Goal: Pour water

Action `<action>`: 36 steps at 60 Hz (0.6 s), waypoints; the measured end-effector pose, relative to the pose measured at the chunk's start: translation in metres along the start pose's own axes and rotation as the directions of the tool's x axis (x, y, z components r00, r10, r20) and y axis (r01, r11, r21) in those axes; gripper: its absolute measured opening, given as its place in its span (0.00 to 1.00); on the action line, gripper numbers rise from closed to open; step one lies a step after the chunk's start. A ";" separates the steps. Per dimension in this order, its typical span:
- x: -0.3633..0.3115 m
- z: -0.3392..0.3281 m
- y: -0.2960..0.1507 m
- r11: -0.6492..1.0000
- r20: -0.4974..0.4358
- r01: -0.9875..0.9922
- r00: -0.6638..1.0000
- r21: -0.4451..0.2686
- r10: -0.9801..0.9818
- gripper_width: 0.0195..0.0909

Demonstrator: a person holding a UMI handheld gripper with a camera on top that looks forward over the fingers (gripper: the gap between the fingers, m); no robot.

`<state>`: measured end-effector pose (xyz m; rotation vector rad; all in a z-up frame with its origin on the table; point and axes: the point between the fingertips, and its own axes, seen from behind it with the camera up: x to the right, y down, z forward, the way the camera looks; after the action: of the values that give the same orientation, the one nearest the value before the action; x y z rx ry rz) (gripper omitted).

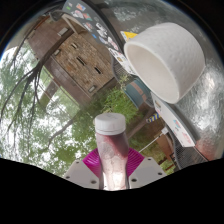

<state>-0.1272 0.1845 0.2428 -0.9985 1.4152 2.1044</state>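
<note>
A clear plastic bottle (110,155) with a pale cap (110,124) stands upright between my fingers, and my gripper (111,168) is shut on it, with the pink pads (93,159) pressing its sides. Beyond the bottle and to the right, a white cup (166,60) lies tilted with its open mouth facing the bottle. The cup rests against a shiny metallic surface (205,105). I cannot see the water level inside the bottle.
A wooden house-like structure (82,62) and green trees (40,110) fill the space beyond the bottle to the left. The shiny curved metal surface spreads to the right around the cup.
</note>
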 end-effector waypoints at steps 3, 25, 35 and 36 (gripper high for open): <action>-0.009 0.017 0.003 0.970 -0.076 0.232 0.968 -0.064 -0.237 0.13; -0.210 -0.072 -0.218 -0.516 -0.398 0.843 -0.530 -0.152 -0.748 0.14; -0.165 -0.143 -0.365 -0.451 -0.512 0.836 -0.548 -0.312 -0.662 0.14; -0.161 -0.149 -0.378 -0.455 -0.515 0.828 -0.561 -0.328 -0.648 0.15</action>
<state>0.2837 0.2073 0.0963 -1.7386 0.2338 -0.0504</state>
